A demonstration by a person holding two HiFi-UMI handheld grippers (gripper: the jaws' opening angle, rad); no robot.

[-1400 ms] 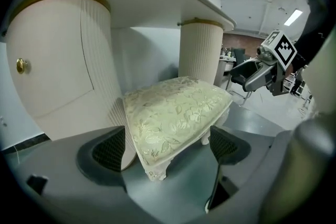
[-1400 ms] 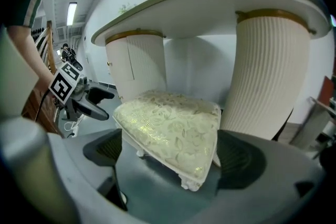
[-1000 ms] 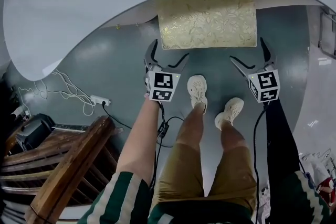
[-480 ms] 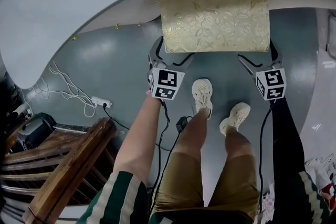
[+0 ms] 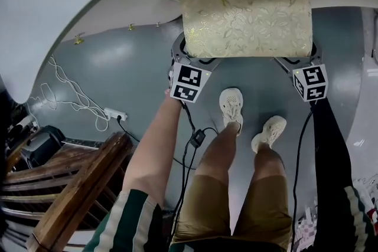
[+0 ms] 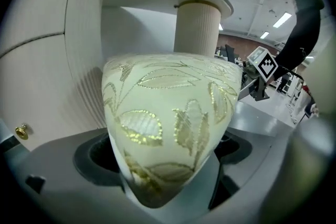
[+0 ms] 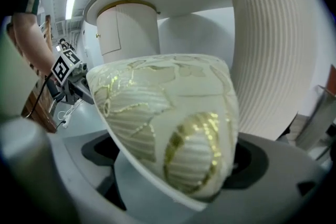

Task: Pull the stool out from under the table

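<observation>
— Fingers [image 5: 176, 51] first: what are they doing on the left gripper [image 5: 190, 58]?

— Clenched on the near left corner of the stool [image 5: 245, 9]. In the left gripper view, the gold-leaf cushion fills the gap between them. They are only as far apart as the padding forces them.

— And the right gripper [image 5: 301, 58]?

— It mirrors the left, clamped on the near right corner. Its own view shows the cushion edge wedged between the fingers, so both hold fabric and padding, not the frame.

— Where does the stool stand?

— On the grey floor [image 5: 118, 74], with its far edge tucked under the rim of the white bench [image 5: 71, 3]. Most of the seat is already showing on the near side, and the ribbed pedestal [image 6: 197, 29] rises just behind it.

— How should the pull be done?

— I'd draw both hands towards the near side at the same pace and height, so the seat comes straight and doesn't swing into the pedestal. A soft cushion may slip in the grip, so a slow, level pull seems wise.

— Anything in the way?

— The person's shoes [image 5: 231, 104] are close to the near edge, and a black cable [image 5: 195, 138] trails beside them. The person will likely need to step back.
</observation>
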